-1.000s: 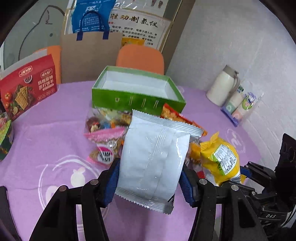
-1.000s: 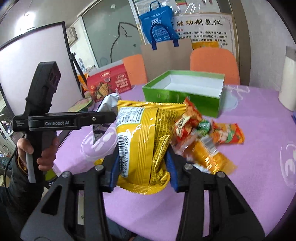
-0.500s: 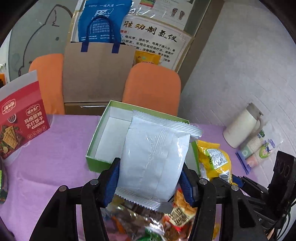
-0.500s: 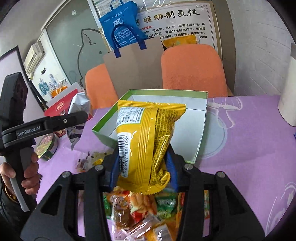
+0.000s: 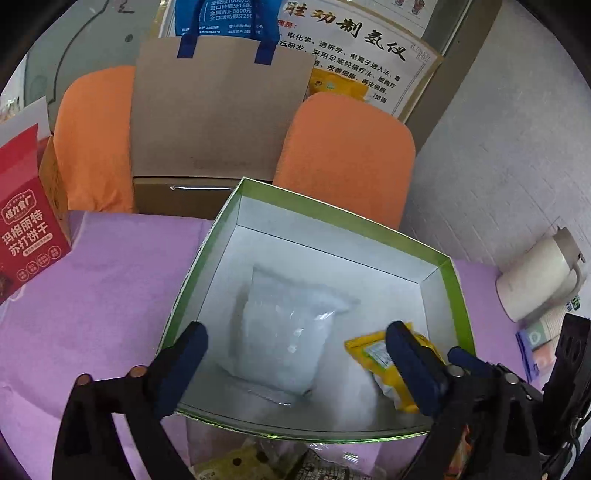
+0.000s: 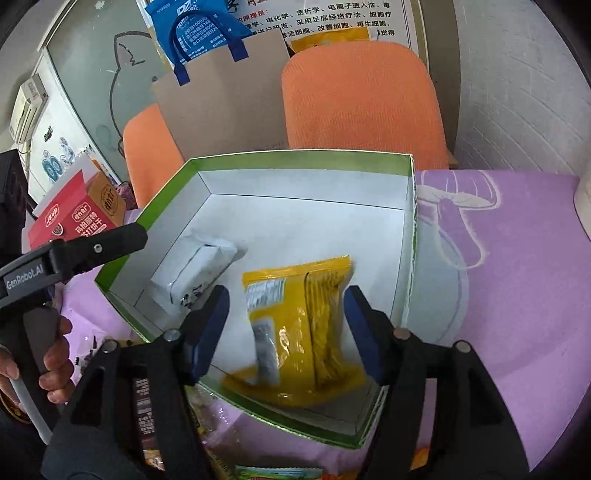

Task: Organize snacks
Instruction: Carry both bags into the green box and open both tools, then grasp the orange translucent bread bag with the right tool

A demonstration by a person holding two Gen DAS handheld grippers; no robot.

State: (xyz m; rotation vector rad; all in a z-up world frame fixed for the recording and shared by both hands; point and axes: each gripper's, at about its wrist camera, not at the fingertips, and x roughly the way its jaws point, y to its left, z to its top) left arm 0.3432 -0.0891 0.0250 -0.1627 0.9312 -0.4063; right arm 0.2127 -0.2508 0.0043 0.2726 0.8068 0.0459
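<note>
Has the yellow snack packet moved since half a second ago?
Yes. The yellow snack packet has left the right gripper, whose jaws are now open, and dropped down into the green box.

Left gripper handle [image 6: 55,264]: "GenRobot.AI" is printed in pale letters, read in the right wrist view.
Red box [image 5: 27,230]: "玛格丽特 苏打饼干" is set in white characters.
Wall poster [image 5: 354,40]: large brush characters are shown with smaller lines such as "改善细胞" and "再生细胞".
Blue bag [image 5: 227,18]: white figures such as "8800元" are printed.
Yellow snack packet [image 6: 299,314]: a white label is carried, too blurred to read.
</note>
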